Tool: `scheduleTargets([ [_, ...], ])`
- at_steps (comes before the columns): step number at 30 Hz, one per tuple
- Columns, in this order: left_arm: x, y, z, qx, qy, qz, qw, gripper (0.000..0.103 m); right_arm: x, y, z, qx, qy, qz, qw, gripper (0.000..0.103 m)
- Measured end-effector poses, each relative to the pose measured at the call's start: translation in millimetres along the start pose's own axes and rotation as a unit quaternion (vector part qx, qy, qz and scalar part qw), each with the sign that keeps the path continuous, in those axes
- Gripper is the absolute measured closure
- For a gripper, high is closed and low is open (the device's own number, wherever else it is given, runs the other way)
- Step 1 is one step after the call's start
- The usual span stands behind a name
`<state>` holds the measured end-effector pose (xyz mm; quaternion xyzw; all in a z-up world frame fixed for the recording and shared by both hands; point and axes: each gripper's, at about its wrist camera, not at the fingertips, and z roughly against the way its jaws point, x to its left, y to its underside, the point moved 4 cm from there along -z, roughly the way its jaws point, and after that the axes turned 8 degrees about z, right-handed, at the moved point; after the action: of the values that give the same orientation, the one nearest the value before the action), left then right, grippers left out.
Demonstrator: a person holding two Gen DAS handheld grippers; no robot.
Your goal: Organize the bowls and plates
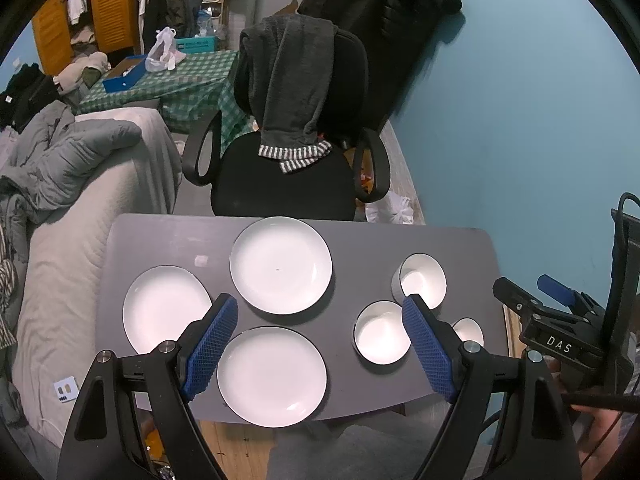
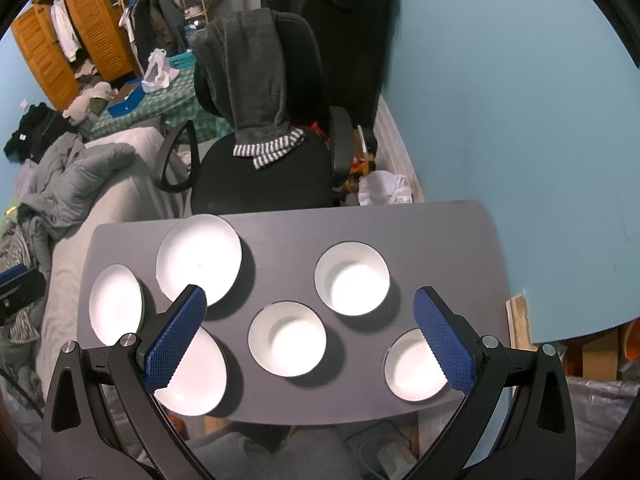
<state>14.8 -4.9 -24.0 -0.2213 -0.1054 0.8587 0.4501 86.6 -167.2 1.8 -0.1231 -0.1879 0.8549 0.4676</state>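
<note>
Three white plates lie on the grey table (image 1: 160, 240): a far plate (image 1: 281, 265), a left plate (image 1: 164, 308) and a near plate (image 1: 272, 376). Three white bowls stand to their right: a far bowl (image 2: 352, 278), a middle bowl (image 2: 287, 338) and a near-right bowl (image 2: 414, 366). My left gripper (image 1: 320, 312) hovers open above the table, between the plates and the bowls. My right gripper (image 2: 310, 300) hangs open above the bowls, with nothing between its fingers. In the left wrist view the right gripper (image 1: 560, 300) shows at the right edge.
A black office chair (image 1: 288, 168) draped with a grey garment stands behind the table's far edge. A bed with grey bedding (image 1: 60, 184) runs along the left. A blue wall (image 1: 520, 120) rises on the right. White bags (image 2: 384, 188) lie on the floor by the chair.
</note>
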Motion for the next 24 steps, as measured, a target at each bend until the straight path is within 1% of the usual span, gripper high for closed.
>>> scheduleTargets([
  [20, -3.6, 1.9, -2.1, 0.007, 0.003, 0.001, 1.0, 0.017, -4.0, 4.3, 0.6, 0.004, -0.001, -0.005, 1.0, 0.001],
  [24, -4.7, 3.0, -1.9, 0.008, 0.004, 0.0, 1.0, 0.018, -6.1, 11.0, 0.8, 0.004, -0.001, -0.01, 1.0, 0.001],
])
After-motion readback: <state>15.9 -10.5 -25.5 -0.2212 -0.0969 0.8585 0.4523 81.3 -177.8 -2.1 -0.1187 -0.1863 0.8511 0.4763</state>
